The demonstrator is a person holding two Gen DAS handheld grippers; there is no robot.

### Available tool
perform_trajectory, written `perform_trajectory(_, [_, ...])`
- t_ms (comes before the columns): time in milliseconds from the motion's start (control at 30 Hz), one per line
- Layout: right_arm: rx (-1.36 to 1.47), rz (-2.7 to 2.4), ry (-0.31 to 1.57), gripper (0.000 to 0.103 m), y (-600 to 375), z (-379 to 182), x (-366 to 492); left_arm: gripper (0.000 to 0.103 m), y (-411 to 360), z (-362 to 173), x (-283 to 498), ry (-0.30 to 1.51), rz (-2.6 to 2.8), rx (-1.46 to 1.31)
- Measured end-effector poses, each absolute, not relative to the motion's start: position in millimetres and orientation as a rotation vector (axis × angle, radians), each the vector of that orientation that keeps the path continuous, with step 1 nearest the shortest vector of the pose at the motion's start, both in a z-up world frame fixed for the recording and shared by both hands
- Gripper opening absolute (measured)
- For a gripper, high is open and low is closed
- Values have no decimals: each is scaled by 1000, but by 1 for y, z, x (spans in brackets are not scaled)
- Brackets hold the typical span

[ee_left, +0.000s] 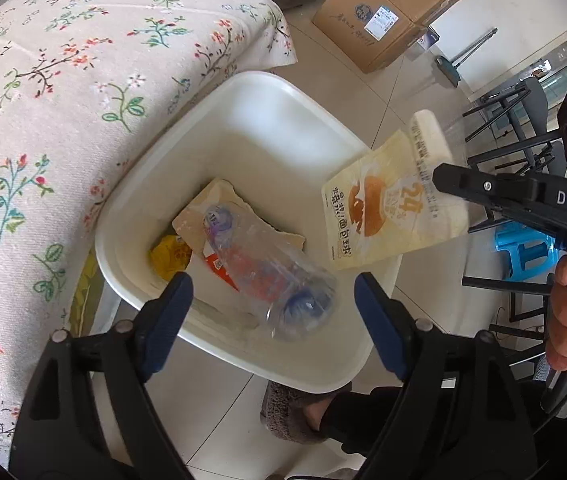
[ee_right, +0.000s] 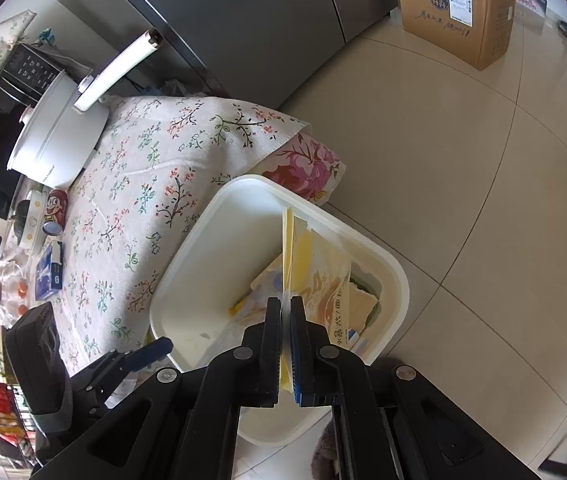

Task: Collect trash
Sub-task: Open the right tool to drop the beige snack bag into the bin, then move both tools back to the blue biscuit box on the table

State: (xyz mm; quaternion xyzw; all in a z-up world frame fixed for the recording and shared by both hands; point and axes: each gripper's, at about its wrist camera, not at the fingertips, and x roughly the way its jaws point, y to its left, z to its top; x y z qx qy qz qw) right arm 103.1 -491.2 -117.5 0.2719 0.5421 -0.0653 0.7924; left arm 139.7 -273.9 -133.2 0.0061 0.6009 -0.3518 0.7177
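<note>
1. Pale floor tiles surround a white bin (ee_left: pixel 243 120) that stands against a table (ee_left: pixel 43 120) covered in a flowered cloth; cardboard boxes (ee_left: pixel 387 8) sit well apart by the far wall.

2. Inside the bin lie a clear plastic bottle (ee_left: pixel 271 276), a torn beige packet beneath it, and a yellow scrap (ee_left: pixel 167 256) at the low corner.

3. Left hand-held gripper (ee_left: pixel 273 320) hangs over the bin with its jaws wide apart and nothing between the pads; the bottle lies below it, not held.

4. Right hand-held gripper (ee_right: pixel 286 344) is clamped on a yellow bread wrapper (ee_left: pixel 387 208), pinching one edge so the sheet stands edge-on above the bin mouth.

5. Handling, as I judge it: the wrapper is a light, limp, glossy film. It flexes and may slide between the pads, so a firm pinch well in from the edge suits it better than a corner hold.

6. Being so light, it may flutter or catch on the rim when let go; lowering it inside the walls first would help.

7. The bottle looks thin and crushable, likely empty.
</note>
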Motion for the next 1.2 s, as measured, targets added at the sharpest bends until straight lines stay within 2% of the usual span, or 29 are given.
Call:
perform_trajectory(100, [597, -146, 1168, 6, -491, -116, 103, 83, -263, -129, 145, 1319, -764, -12])
perform_trajectory(133, [602, -148, 1172, 9, -491, -116, 103, 83, -257, -125, 145, 1311, -756, -12])
perform_trajectory(200, [607, -151, 1181, 21, -489, -113, 104, 83, -248, -118, 145, 1284, -727, 6])
perform_trajectory(267, [585, -156, 1166, 55, -485, -106, 104, 87, -234, -108, 145, 1241, -675, 48])
perform_trajectory(300, [570, -159, 1152, 66, -482, -101, 104, 88, -229, -105, 145, 1215, -645, 66])
perform_trajectory(467, [516, -108, 1107, 74, -460, -81, 114, 99, -173, -84, 151, 1133, -501, 66])
perform_trajectory(567, [495, -123, 1108, 75, -444, -77, 123, 102, -137, -70, 156, 1087, -428, 44])
perform_trajectory(967, [418, -33, 1110, 80, -339, -65, 156, 102, -17, -55, 166, 984, -181, -30])
perform_trajectory(1200, [388, 43, 1125, 80, -278, -67, 178, 102, 46, -66, 184, 959, -102, -62])
